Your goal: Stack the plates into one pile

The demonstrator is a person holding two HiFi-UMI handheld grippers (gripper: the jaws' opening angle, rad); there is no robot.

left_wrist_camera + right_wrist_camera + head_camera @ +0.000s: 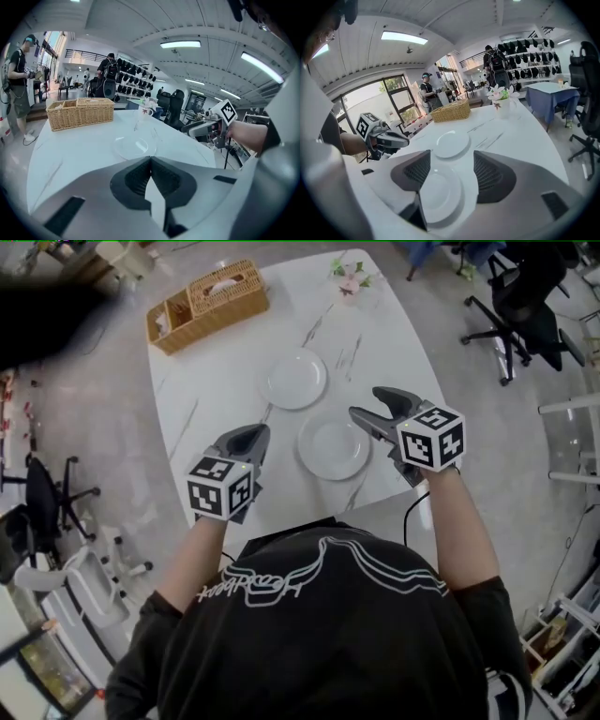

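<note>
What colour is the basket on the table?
The basket is tan woven wicker, clearest in the left gripper view.

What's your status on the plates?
Left gripper shut, empty. Right gripper open, aimed at near plate. Far plate apart, unstacked. Basket well clear.

Both arms reach forward from the torso, one gripper per hand. The left forearm (pixel 192 559) is bare, and the left gripper (pixel 259 432) is pitched forward and down, with its marker cube (pixel 220 488) at the hand end. Its jaws are closed, tips meeting. The right forearm (pixel 459 521) is bare, and the right gripper (pixel 364 401) also angles down, turned inward toward the left. Its jaws are spread wide, with a clear gap between the ribbed pads (pixel 417 171). The two grippers are well apart.
</note>
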